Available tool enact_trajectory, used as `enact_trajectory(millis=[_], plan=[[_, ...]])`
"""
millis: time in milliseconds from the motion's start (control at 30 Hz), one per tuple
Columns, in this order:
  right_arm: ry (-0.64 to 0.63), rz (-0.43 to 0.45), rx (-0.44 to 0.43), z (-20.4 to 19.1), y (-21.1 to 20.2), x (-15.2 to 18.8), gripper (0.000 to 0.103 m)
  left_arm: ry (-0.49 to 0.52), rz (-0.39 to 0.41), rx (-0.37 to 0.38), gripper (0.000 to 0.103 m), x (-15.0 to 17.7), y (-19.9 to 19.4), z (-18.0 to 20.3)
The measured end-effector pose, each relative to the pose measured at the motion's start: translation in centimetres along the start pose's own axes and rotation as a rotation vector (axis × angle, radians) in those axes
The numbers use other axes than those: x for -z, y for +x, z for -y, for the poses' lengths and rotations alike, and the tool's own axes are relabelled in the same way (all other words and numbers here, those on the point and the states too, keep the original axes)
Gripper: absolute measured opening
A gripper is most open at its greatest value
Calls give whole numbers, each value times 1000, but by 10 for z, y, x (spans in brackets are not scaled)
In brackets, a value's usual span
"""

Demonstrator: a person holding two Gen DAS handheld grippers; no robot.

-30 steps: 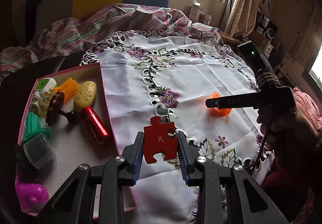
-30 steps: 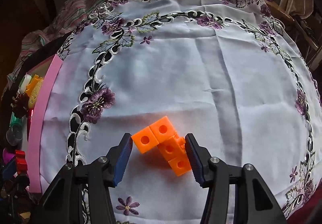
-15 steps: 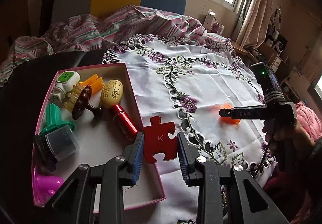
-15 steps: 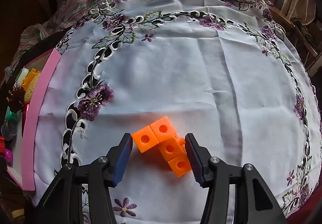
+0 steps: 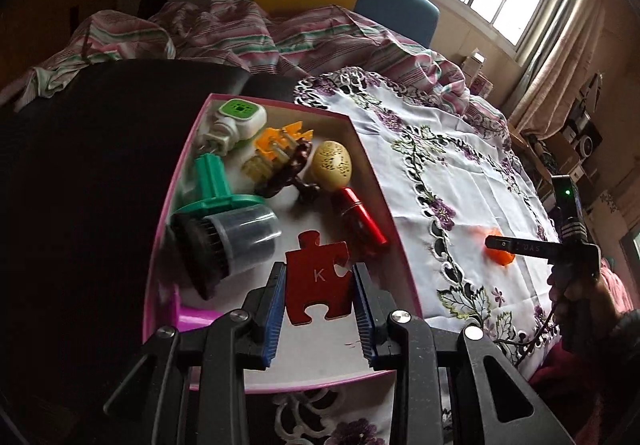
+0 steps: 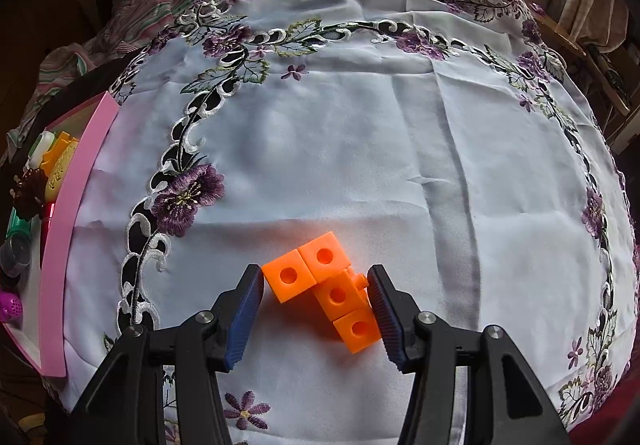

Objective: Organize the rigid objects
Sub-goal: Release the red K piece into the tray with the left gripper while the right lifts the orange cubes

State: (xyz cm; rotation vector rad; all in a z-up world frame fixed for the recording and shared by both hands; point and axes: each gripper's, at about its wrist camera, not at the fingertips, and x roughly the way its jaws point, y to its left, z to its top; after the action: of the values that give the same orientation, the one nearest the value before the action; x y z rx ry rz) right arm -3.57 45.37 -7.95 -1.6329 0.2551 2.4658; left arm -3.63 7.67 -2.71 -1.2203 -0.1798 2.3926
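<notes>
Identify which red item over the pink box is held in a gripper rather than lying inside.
The red puzzle piece marked K, clamped by the left gripper; the red tube lies in the pink box.

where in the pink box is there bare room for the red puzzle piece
The near part of the pink box floor is bare, under the red puzzle piece and below the red tube. The far half and left side are crowded.

A white "K" stands on the red puzzle piece; "DAS" marks the right gripper.
</notes>
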Motion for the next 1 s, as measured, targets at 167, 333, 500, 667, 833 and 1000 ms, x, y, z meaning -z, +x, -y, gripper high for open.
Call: enact_trajectory(millis=[167, 333, 500, 667, 833, 1000], plan=[[-4, -1, 3, -2, -1, 0, 54, -10, -21, 17, 32, 8, -1, -7], [-4, -2, 2, -2, -2, -1, 54, 32, -44, 29, 32, 3, 14, 8], [5, -3, -4, -1, -2, -1, 54, 79, -112, 39, 32, 5, 35, 21], [4, -6, -3, -2, -2, -2, 54, 109, -140, 17, 32, 14, 44, 26], [5, -10, 1, -1, -1, -2, 54, 98, -113, 15, 43, 15, 37, 22], [5, -10, 3, -1, -1, -2, 54, 115, -49, -37, 43, 11, 21, 22]])
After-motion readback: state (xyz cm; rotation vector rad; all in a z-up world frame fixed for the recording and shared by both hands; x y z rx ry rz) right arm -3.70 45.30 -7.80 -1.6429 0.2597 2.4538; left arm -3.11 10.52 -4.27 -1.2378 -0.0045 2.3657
